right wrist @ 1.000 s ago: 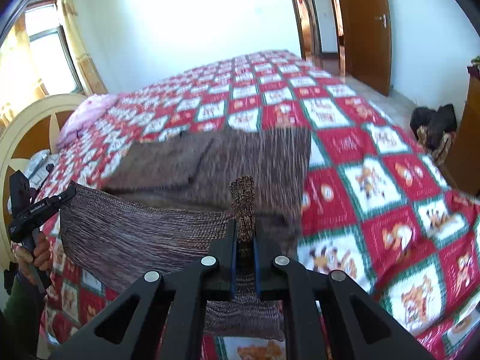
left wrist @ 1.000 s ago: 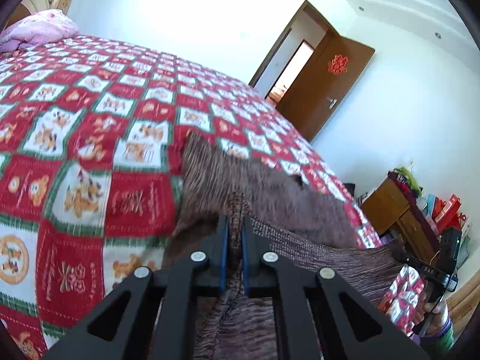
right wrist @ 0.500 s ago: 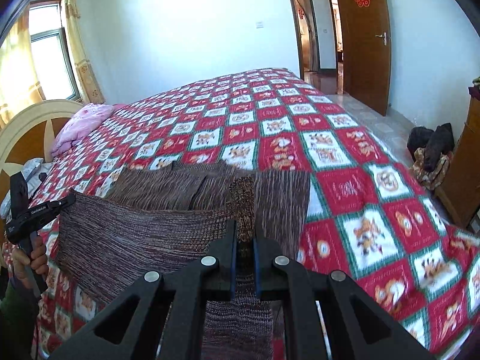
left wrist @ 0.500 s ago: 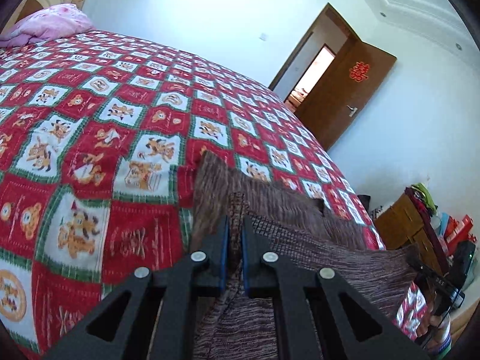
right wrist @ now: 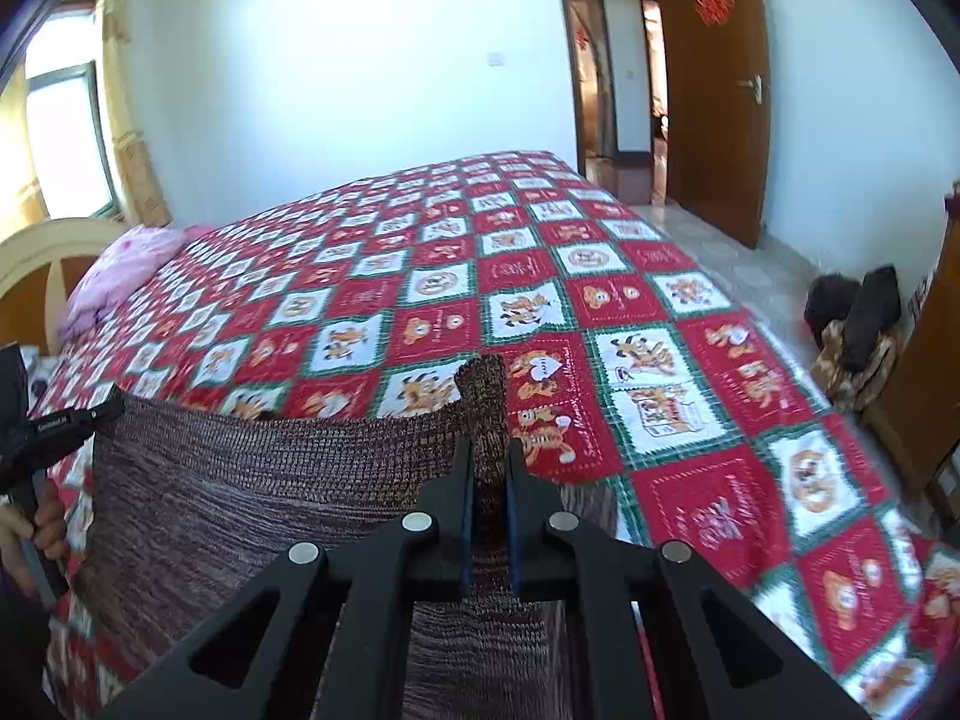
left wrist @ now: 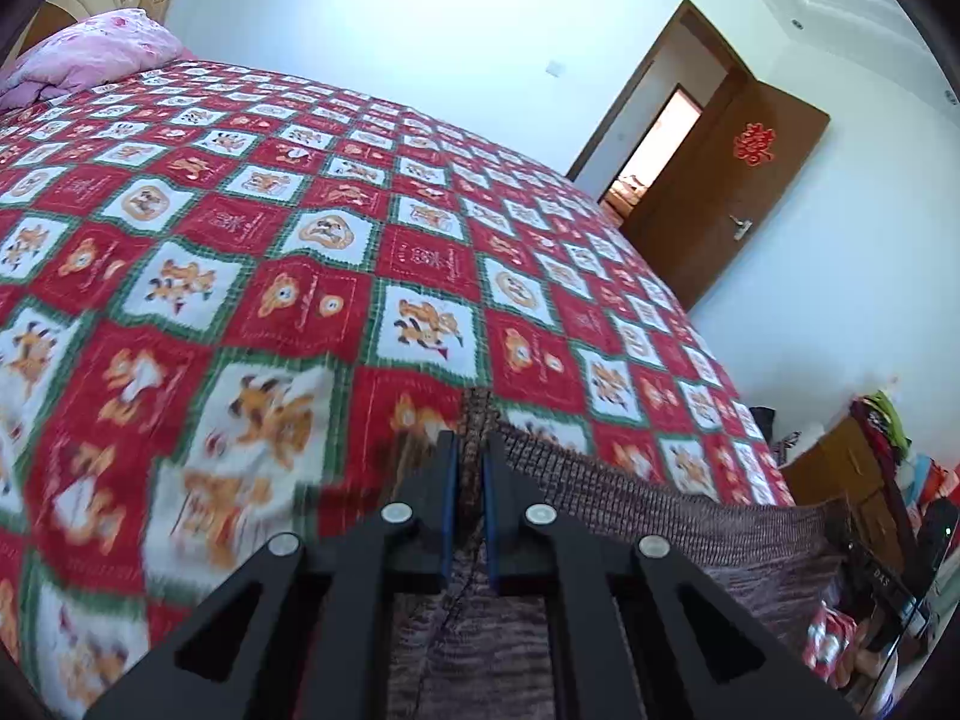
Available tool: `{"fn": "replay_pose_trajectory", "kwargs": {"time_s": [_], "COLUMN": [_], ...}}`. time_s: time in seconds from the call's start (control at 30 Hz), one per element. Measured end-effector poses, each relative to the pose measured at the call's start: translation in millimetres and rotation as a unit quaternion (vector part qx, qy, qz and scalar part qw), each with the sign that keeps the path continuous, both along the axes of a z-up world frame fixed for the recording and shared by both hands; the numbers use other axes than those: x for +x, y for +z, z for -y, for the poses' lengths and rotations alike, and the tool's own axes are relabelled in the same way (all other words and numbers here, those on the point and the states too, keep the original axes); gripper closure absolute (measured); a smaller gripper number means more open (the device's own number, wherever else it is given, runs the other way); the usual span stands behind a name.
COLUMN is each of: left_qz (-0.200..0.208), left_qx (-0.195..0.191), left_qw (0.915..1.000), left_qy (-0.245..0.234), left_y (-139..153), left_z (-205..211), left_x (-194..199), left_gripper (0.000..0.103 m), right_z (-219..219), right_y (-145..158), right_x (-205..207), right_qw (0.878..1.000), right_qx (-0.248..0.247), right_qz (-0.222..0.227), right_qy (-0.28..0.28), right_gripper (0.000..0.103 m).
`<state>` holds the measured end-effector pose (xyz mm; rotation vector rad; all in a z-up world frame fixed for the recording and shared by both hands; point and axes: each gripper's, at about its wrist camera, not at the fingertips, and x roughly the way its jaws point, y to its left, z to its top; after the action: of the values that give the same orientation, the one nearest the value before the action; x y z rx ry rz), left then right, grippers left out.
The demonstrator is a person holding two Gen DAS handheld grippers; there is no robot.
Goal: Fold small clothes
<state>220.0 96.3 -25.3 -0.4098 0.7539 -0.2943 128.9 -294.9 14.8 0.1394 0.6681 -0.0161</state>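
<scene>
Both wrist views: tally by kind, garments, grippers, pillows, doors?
Brown knit garment: 1, stretched between both grippers above the patchwork bedspread
Grippers: 2, left gripper and right gripper, each shut on a corner of the garment
Pink pillow: 1
Brown door: 1, open
Total: 5
</scene>
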Motion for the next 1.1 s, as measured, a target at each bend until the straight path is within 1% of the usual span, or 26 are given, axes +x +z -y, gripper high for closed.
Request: {"fn": "replay_pose_trajectory", "kwargs": {"time_s": [0.07,0.1,0.2,0.23,0.27,0.3,0.37,0.47,0.53,0.6,0.63,0.7,0.73,0.77,0.8,0.83,0.87,0.9,0.93,1.0,1.03,1.1], "left_qz": [-0.006,-0.013,-0.044,-0.055,-0.061,-0.059,-0.054,-0.058,-0.06,-0.062,-0.059,-0.046,-0.038,-0.028,-0.021,-0.011,-0.003,0.004,0.008,0.003,0.0,-0.012], "left_qx": [0.013,0.013,0.016,0.013,0.001,-0.008,-0.01,-0.015,-0.016,-0.003,0.009,0.025,0.036,0.051,0.066,0.091,0.108,0.122,0.133,0.137,0.139,0.16], "left_qw": [0.9998,0.9996,0.9982,0.9976,0.9974,0.9975,0.9977,0.9975,0.9972,0.9971,0.9972,0.998,0.9983,0.9983,0.9974,0.9948,0.9921,0.9894,0.9864,0.9845,0.9838,0.9813], "left_qy": [0.015,0.019,0.038,0.04,0.039,0.039,0.039,0.038,0.043,0.043,0.044,0.035,0.024,0.004,-0.016,-0.045,-0.063,-0.079,-0.096,-0.109,-0.113,-0.106], "left_y": [-9.6,-15.8,-42.1,-50.0,-54.7,-54.6,-53.4,-55.1,-54.4,-49.7,-42.3,-28.4,-20.2,-11.5,-5.3,1.6,4.5,5.7,4.4,-3.5,-8.2,-21.3], "left_z": [3.4,3.1,0.4,-1.0,-3.5,-5.9,-7.7,-8.7,-10.0,-6.1,-3.8,3.1,8.5,16.1,23.3,34.8,42.7,50.2,59.0,67.1,70.4,77.2], "left_x": [13.8,19.0,29.9,31.3,31.7,31.0,29.6,29.3,29.0,29.8,25.3,17.5,10.0,1.1,-6.8,-18.6,-26.8,-33.9,-42.8,-51.8,-54.0,-57.4], "left_gripper": [0.098,0.098,0.098,0.098,0.098,0.098,0.098,0.098,0.098,0.098,0.098,0.097,0.094,0.093,0.091,0.088,0.086,0.079,0.067,0.053,0.053,0.053], "right_z": [4.0,6.6,12.5,12.6,13.3,15.6,18.4,15.6,13.0,14.0,16.4,26.7,32.2,35.4,37.3,39.4,41.5,40.7,38.4,25.0,13.7,-5.4], "right_y": [-13.9,-21.9,-48.7,-57.3,-65.5,-69.6,-70.5,-78.1,-80.5,-83.4,-84.6,-82.9,-77.4,-67.1,-53.8,-39.5,-25.6,-19.6,-17.5,-21.0,-27.0,-38.5], "right_x": [15.2,21.4,37.1,40.6,44.7,47.9,50.6,59.6,63.5,69.2,72.4,77.2,74.9,66.2,52.6,36.8,18.8,7.7,0.3,-20.4,-30.1,-42.2], "right_qw": [1.0,1.0,1.0,1.0,0.999,0.999,0.999,0.996,0.995,0.993,0.993,0.993,0.994,0.996,0.997,0.997,0.996,0.996,0.997,0.998,0.998,0.998], "right_qx": [-0.002,-0.001,0.003,-0.006,-0.007,0.002,0.003,-0.022,-0.04,-0.047,-0.044,-0.015,0.003,0.007,0.003,0.0,0.006,0.012,0.016,0.022,0.021,0.015], "right_qz": [0.001,-0.001,-0.011,-0.017,-0.028,-0.035,-0.04,-0.068,-0.075,-0.088,-0.094,-0.102,-0.098,-0.077,-0.045,-0.012,0.009,0.008,0.0,-0.028,-0.045,-0.067], "right_qy": [-0.011,-0.016,-0.023,-0.022,-0.022,-0.022,-0.028,-0.044,-0.052,-0.056,-0.057,-0.053,-0.048,-0.053,-0.066,-0.078,-0.086,-0.086,-0.081,-0.056,-0.033,-0.004], "right_gripper": [0.095,0.095,0.095,0.095,0.095,0.095,0.095,0.095,0.095,0.093,0.092,0.09,0.09,0.09,0.09,0.09,0.09,0.09,0.09,0.09,0.09,0.09]}}
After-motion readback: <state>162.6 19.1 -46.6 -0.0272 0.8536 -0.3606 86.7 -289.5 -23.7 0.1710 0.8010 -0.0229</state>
